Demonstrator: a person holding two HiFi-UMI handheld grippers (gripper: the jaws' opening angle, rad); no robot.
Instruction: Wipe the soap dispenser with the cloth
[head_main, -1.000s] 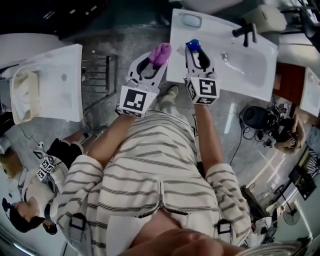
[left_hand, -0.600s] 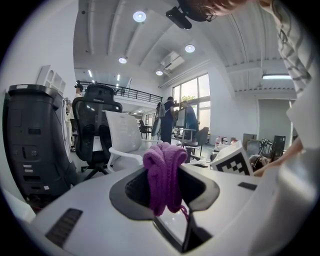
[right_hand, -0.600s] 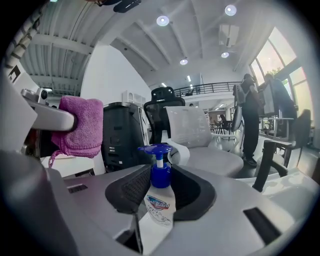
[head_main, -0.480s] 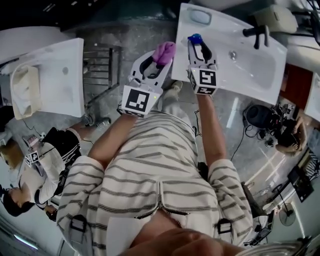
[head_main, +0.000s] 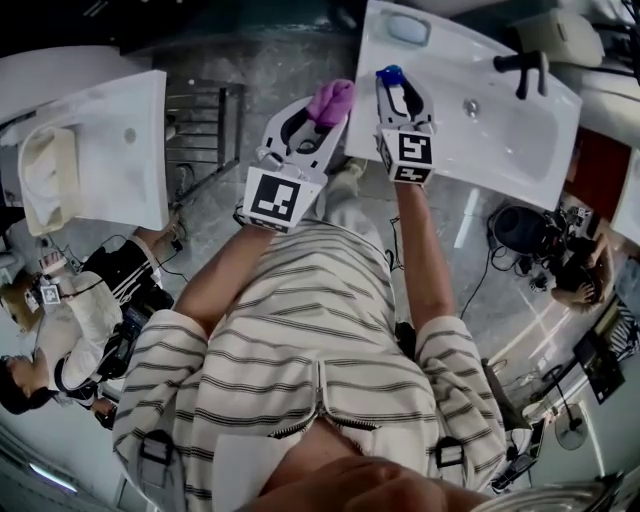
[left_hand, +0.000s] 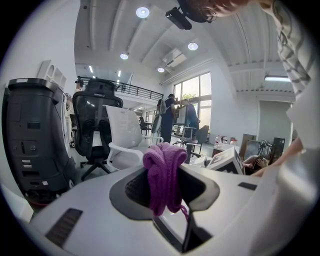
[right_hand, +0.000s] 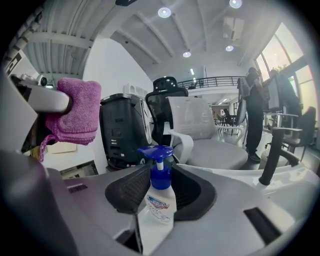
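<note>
My right gripper (head_main: 397, 92) (right_hand: 159, 192) is shut on the soap dispenser (head_main: 392, 84) (right_hand: 158, 200), a white bottle with a blue pump top, held upright over the left end of a white sink counter (head_main: 470, 150). My left gripper (head_main: 322, 112) (left_hand: 164, 185) is shut on a folded purple cloth (head_main: 330, 101) (left_hand: 164, 175). In the head view the cloth sits just left of the dispenser, apart from it. The cloth (right_hand: 75, 112) also shows at the upper left of the right gripper view.
A dark faucet (head_main: 522, 66) and a drain (head_main: 470, 106) are on the sink counter. A second white basin (head_main: 100, 150) stands at the left. A person (head_main: 60, 350) crouches at lower left; office chairs (right_hand: 200, 130) stand beyond the jaws.
The right gripper with the dispenser has moved a little further over the sink counter. The left gripper with the cloth has stayed about where it was.
</note>
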